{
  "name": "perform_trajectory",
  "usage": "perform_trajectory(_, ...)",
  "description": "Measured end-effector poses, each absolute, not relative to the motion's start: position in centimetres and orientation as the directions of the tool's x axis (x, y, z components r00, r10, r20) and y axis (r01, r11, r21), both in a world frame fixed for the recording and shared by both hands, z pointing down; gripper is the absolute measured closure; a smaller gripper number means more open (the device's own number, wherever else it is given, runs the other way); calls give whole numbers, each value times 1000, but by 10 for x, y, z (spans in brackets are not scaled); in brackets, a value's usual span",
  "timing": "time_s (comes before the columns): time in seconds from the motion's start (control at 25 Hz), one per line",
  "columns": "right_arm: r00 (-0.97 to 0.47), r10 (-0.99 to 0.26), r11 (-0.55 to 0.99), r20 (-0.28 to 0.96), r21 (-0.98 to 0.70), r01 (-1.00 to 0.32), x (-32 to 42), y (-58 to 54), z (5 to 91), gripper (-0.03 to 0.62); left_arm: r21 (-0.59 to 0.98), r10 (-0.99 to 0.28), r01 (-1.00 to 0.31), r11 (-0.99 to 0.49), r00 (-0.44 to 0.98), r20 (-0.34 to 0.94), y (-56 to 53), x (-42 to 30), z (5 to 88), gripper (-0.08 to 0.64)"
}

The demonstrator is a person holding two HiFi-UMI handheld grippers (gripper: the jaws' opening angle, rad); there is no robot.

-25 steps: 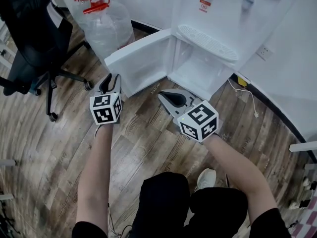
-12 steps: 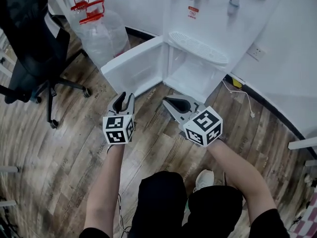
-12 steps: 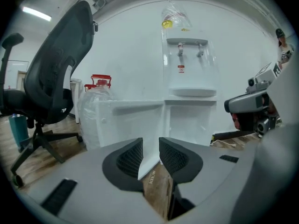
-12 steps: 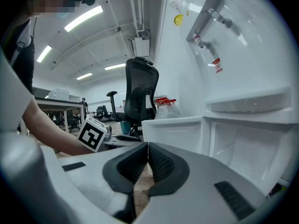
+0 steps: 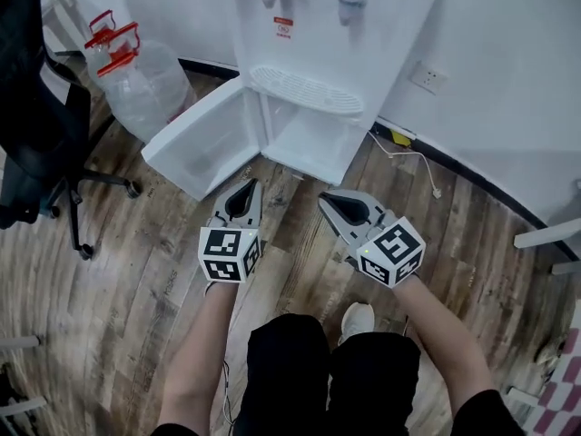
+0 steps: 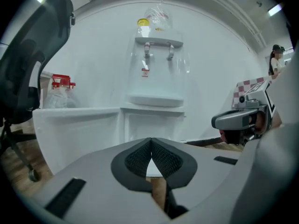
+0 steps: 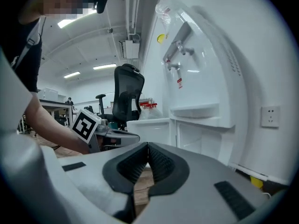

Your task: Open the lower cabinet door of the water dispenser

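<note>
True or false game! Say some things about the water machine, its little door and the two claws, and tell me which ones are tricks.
1. The lower cabinet door of the water dispenser stands open. True.
2. The left claw is gripping that door. False: it is clear of the door, over the wood floor. Its jaws have just closed with nothing between them.
3. The right claw is wide open. False: it is shut and empty.
4. A clear water jug with red handles stands on the floor near the open door. True.
5. The office chair is red. False: it is black.
</note>
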State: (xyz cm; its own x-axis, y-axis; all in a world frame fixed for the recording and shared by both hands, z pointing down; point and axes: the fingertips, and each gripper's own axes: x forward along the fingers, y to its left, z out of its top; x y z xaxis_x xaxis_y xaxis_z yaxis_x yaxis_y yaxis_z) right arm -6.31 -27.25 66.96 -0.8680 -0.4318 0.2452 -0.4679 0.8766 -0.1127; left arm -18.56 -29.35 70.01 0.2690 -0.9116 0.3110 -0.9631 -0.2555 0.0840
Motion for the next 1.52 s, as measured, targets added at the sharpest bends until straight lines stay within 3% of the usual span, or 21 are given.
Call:
perform_trajectory(0.24,-860,-445,862,250,-140,-487,-20,-262,629,571,117,-882,-933,-340,360,306,-285,-127,647,546)
perform_trajectory(0.44,-860,-442,866,257,-129,-483,4,-225,567,571,268,-866,-899,-347,417,276,-250,-106,579,548)
perform_trajectory(0.72,-801,-549,792,237,-156,-590,46,-187,444,571,222,-808,-868,-444,495,320,-200,-76,470,548)
perform_trajectory(1.12,-752,-615,712,239,-242,-659,47,-118,281,571,241,-765,-835,-495,550,336,-136,-71,294,548)
perform_trajectory(1.52,-679,-683,652,267,-195,-733,41,-14,142,569,226,-763,-826,-516,563,317,-37,-104,160,548)
